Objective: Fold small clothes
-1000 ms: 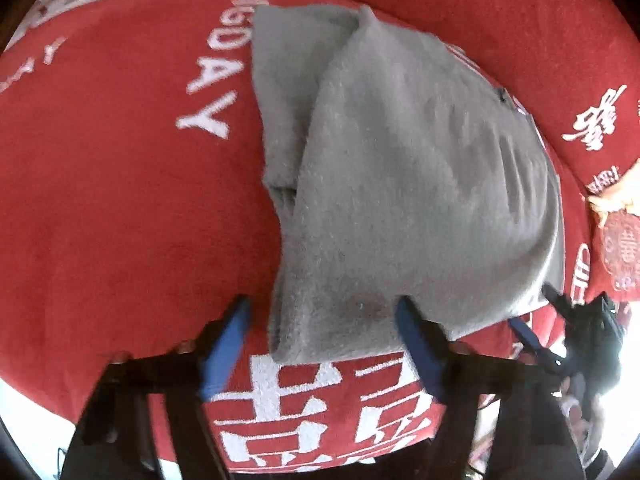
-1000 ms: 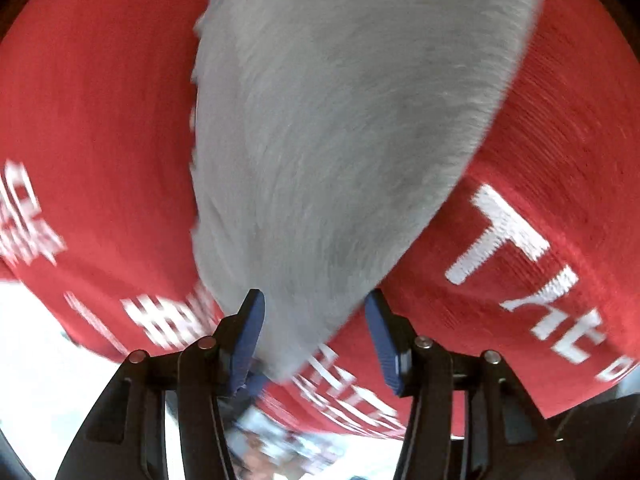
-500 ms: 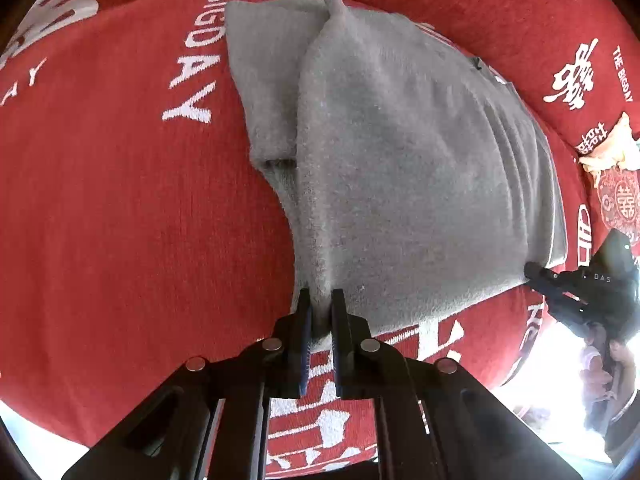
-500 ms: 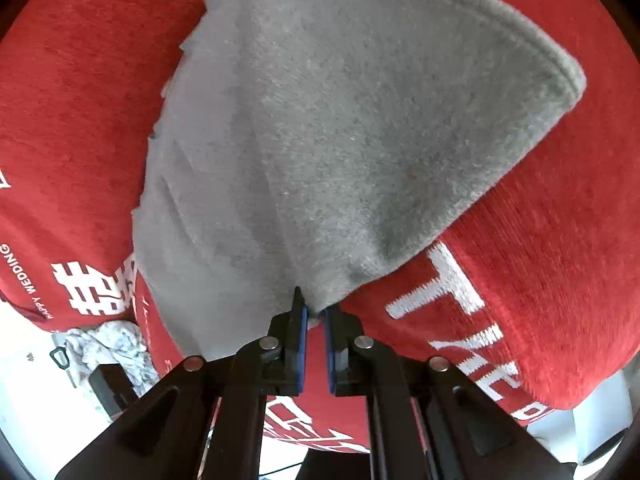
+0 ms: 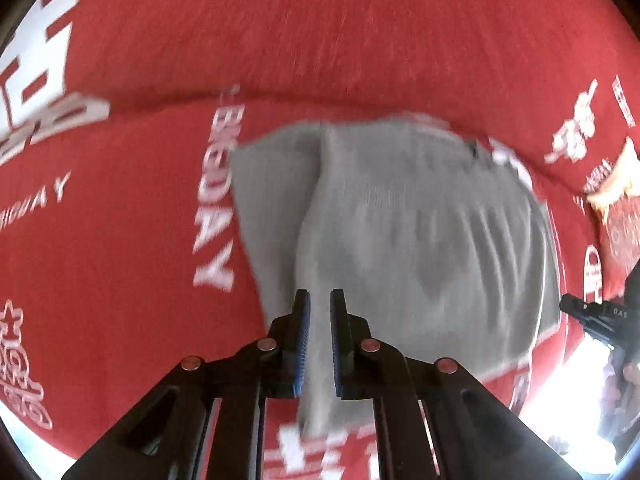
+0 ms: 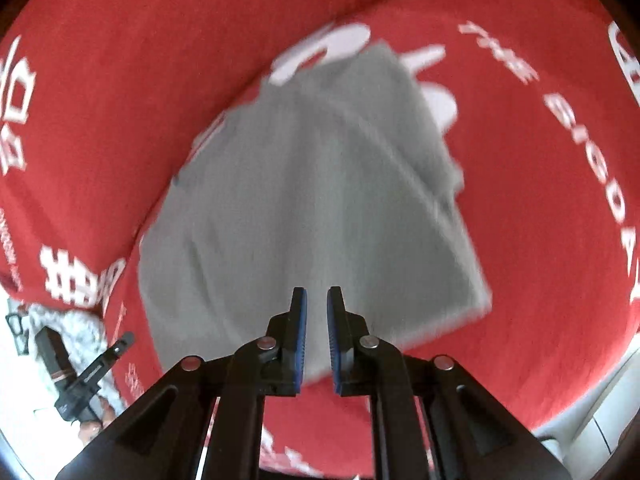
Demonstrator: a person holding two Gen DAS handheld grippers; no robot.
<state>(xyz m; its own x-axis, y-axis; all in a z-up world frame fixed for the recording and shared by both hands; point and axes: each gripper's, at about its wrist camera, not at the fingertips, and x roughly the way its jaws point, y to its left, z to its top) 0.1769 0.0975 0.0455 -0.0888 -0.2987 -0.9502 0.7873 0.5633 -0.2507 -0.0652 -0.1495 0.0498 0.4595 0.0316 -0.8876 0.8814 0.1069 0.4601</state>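
Note:
A grey knitted garment (image 5: pixel 420 232) lies folded on a red cloth (image 5: pixel 120 240) with white lettering. My left gripper (image 5: pixel 319 300) is shut on the garment's near edge, with grey cloth running between its blue pads. In the right wrist view the same garment (image 6: pixel 320 200) spreads out ahead, and my right gripper (image 6: pixel 317 298) is shut on its near edge. Both views are blurred by motion. The right gripper shows at the right edge of the left wrist view (image 5: pixel 592 316). The left gripper shows at the lower left of the right wrist view (image 6: pixel 92 372).
The red cloth (image 6: pixel 560 200) covers a cushioned surface with a raised back part (image 5: pixel 360 20). A white crumpled cloth (image 6: pixel 76 328) lies at its left edge in the right wrist view. A yellowish item (image 5: pixel 616 184) lies at the right in the left wrist view.
Both grippers closed on the garment's near edge about half a second ago. Since then both have lifted and pulled back, so the garment looks smaller and farther away.

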